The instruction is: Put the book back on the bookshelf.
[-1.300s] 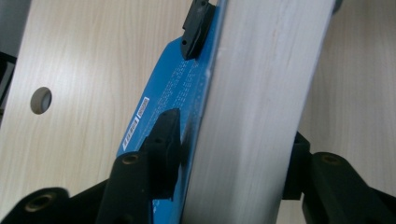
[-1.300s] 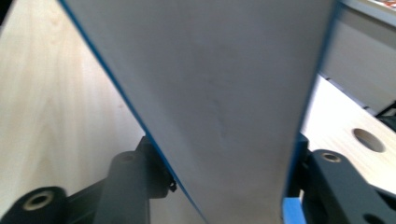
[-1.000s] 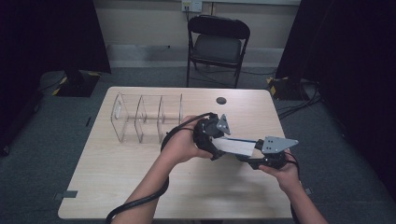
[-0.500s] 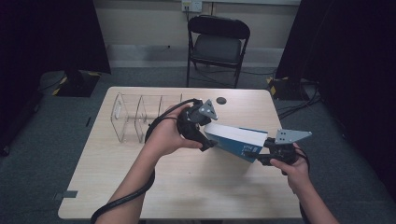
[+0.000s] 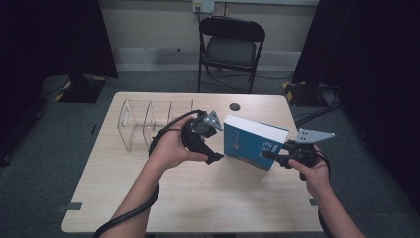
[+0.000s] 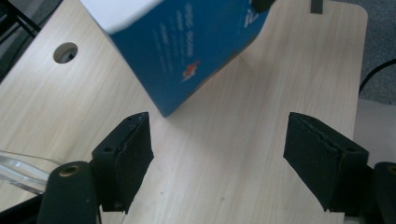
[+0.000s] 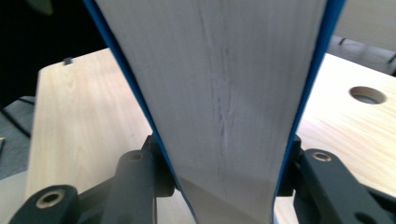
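Observation:
A thick blue book [image 5: 252, 141] with white page edges is held off the table, tilted up on its edge with the cover facing the camera. My right gripper [image 5: 271, 155] is shut on its right lower end, and in the right gripper view both jaws press on the covers of the book [image 7: 219, 84]. My left gripper [image 5: 218, 145] is open beside the book's left lower corner. In the left gripper view the book [image 6: 187, 46] hangs just beyond the open left gripper [image 6: 219, 158], with bare wood between the pads.
A clear plastic divider rack [image 5: 148, 121] stands on the back left of the wooden table [image 5: 198, 198]. A round cable hole [image 5: 235, 106] lies near the far edge. A black folding chair [image 5: 230, 47] stands behind the table.
The book has turned from lying nearly flat between both grippers to standing tilted on edge. The right hand has moved right and up with it. The left gripper has shifted slightly left.

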`<action>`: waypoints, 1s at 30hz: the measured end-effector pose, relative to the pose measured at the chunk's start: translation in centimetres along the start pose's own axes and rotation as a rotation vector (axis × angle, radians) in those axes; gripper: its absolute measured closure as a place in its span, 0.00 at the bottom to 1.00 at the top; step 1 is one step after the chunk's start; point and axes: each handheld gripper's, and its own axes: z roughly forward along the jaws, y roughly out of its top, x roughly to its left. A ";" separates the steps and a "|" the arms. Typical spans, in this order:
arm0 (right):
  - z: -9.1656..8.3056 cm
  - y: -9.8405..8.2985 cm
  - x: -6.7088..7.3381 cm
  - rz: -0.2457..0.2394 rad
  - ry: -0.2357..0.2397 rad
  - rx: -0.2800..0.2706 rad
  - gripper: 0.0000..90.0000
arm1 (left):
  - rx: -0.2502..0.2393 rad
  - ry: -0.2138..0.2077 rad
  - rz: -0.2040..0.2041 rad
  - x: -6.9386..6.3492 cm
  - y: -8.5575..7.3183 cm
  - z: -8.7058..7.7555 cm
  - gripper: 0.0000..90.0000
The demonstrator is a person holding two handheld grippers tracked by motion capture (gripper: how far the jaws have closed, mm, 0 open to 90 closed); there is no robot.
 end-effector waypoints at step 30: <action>2.2 0.5 0.9 -0.071 -0.124 0.031 0.65 | 0.049 -0.086 -0.065 -0.6 -3.6 3.9 0.31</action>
